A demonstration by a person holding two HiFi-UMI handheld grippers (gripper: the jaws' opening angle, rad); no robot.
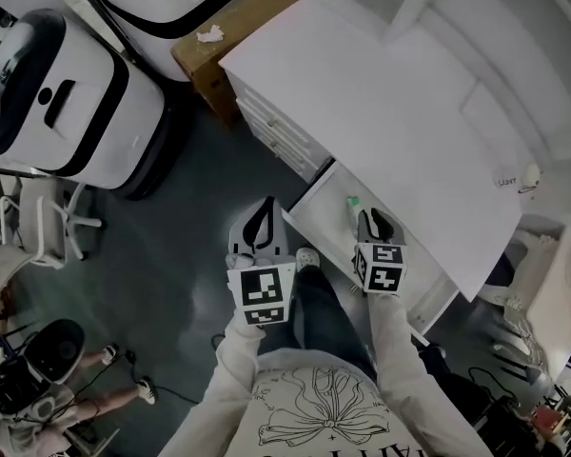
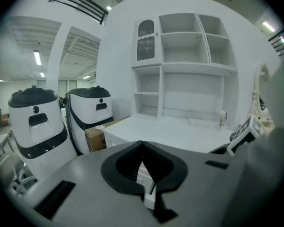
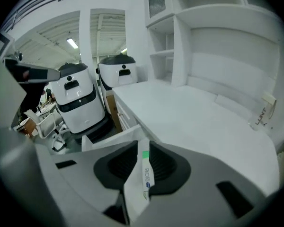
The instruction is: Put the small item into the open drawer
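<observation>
The small item is a white tube with a green cap and blue print. My right gripper is shut on the tube, which lies lengthwise between the jaws in the right gripper view, its cap end poking past the tips. The gripper hangs over the open white drawer, pulled out from under the desk top. My left gripper is held out over the floor just left of the drawer's front. Its jaws are shut with nothing between them.
A cardboard box stands against the desk's left end. Two large white-and-black machines stand on the dark floor to the left. Shelves rise behind the desk. A small tagged item sits at the desk's back right.
</observation>
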